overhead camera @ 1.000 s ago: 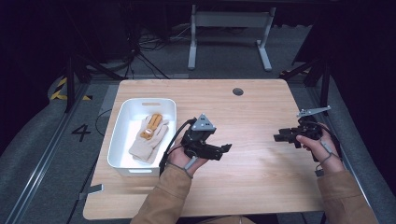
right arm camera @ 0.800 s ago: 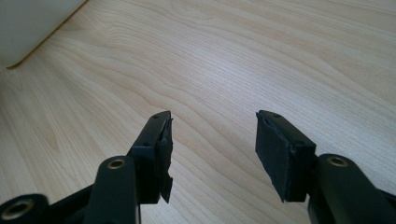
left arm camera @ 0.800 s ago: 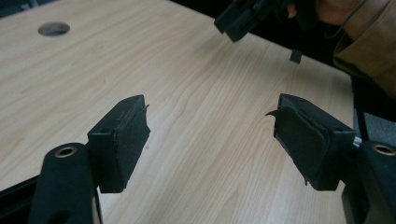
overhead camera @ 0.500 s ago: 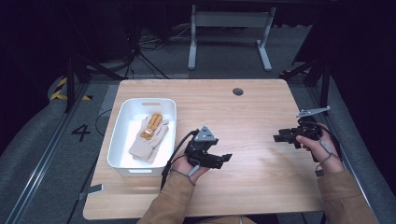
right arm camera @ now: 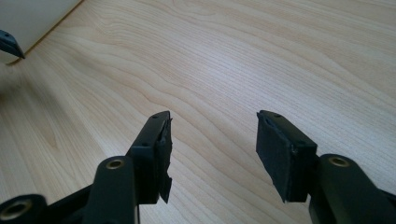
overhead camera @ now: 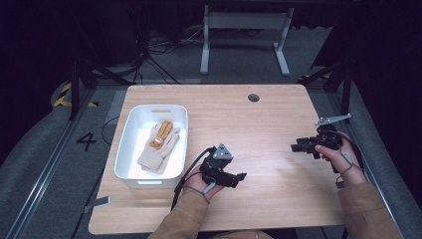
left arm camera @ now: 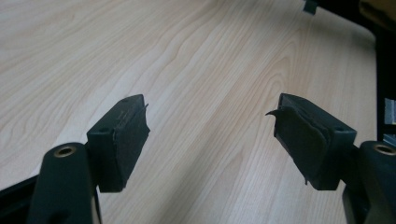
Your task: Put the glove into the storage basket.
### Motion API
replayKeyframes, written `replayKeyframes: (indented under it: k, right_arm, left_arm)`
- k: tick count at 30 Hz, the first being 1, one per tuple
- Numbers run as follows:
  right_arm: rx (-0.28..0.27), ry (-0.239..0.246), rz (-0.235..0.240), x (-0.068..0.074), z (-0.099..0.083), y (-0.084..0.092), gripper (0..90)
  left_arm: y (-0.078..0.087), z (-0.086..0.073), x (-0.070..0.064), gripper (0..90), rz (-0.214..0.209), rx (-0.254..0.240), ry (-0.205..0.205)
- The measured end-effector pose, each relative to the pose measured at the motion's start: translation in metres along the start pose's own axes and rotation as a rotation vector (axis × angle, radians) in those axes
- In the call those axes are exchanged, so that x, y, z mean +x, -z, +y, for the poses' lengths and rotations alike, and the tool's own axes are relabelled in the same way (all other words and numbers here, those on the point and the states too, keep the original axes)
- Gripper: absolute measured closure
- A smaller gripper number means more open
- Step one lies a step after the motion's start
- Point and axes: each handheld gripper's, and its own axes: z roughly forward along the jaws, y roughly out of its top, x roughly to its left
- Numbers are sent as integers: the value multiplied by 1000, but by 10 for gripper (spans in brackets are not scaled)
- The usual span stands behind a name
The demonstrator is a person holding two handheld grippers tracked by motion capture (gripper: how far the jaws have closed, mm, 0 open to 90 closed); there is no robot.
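High view: wooden table (overhead camera: 278, 124) fills the centre of the frame. White tray (overhead camera: 128, 149) sits left of centre, near the table's left edge. Inside it lie a cream glove (overhead camera: 161, 152) and an orange-brown piece (overhead camera: 160, 134) on top of the glove, toward the tray's upper half; can't tell what that piece is. Left gripper (overhead camera: 239, 178) is low centre, just right of the tray's lower right corner, over bare wood. Right gripper (overhead camera: 298, 147) is at right, mid-height, well apart from the left one, also over bare wood. Dark round hole (overhead camera: 253, 97) in the tabletop, upper centre.

Left gripper view: left gripper (left arm camera: 210, 135) jaws spread wide, nothing between them, wood grain underneath.

Right gripper view: right gripper (right arm camera: 212, 140) jaws apart, empty gap, wood below. White tray (right arm camera: 32, 18) wall in the upper left corner.
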Motion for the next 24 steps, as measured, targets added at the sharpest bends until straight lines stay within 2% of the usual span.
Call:
replayKeyframes:
  k: [7, 11, 15, 24]
  right_arm:
    - [3, 4, 0, 0, 0, -2, 461]
    - [6, 5, -1, 0, -1, -3, 461]
    - [6, 6, 2, 0, -1, -3, 461]
    - [5, 6, -2, 0, -1, -3, 461]
  left_arm:
    - [-11, -10, 1, 263, 21, 39, 2]
    - [-16, -12, -1, 262, 55, 72, -34]
    - [-20, -14, -2, 261, 73, 101, -40]
    - [-20, -14, -2, 259, 76, 105, -33]
